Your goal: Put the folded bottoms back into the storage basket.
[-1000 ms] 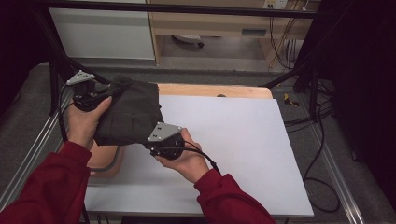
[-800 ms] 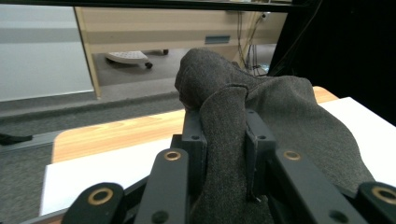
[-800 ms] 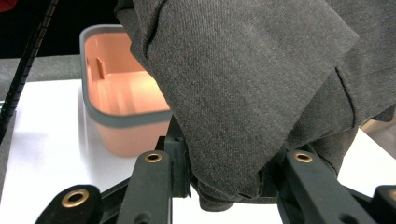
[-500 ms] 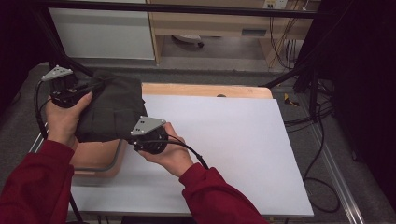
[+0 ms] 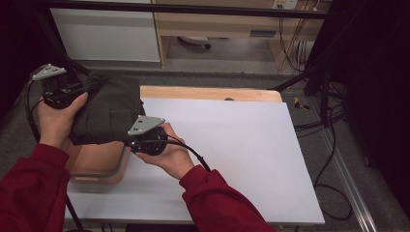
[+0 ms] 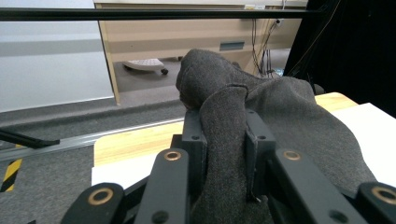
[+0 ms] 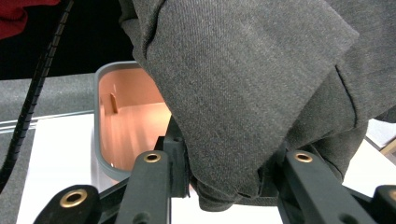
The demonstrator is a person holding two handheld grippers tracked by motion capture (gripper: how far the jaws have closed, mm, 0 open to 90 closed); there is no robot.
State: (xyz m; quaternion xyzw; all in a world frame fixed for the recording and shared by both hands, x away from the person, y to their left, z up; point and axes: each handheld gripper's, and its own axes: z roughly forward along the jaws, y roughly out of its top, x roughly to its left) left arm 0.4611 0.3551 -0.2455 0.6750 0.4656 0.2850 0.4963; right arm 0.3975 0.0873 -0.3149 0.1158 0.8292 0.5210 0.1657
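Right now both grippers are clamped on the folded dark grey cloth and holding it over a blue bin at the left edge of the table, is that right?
Not quite: the bin is pinkish orange with a grey rim, not blue, as the right gripper view shows. The rest stands: the left gripper and the right gripper are both clamped on the folded dark grey cloth, held over the bin at the table's left edge.

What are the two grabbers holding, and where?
Both hold the folded dark cloth: left gripper pinches a bunched fold, right gripper clamps its thick folded edge.
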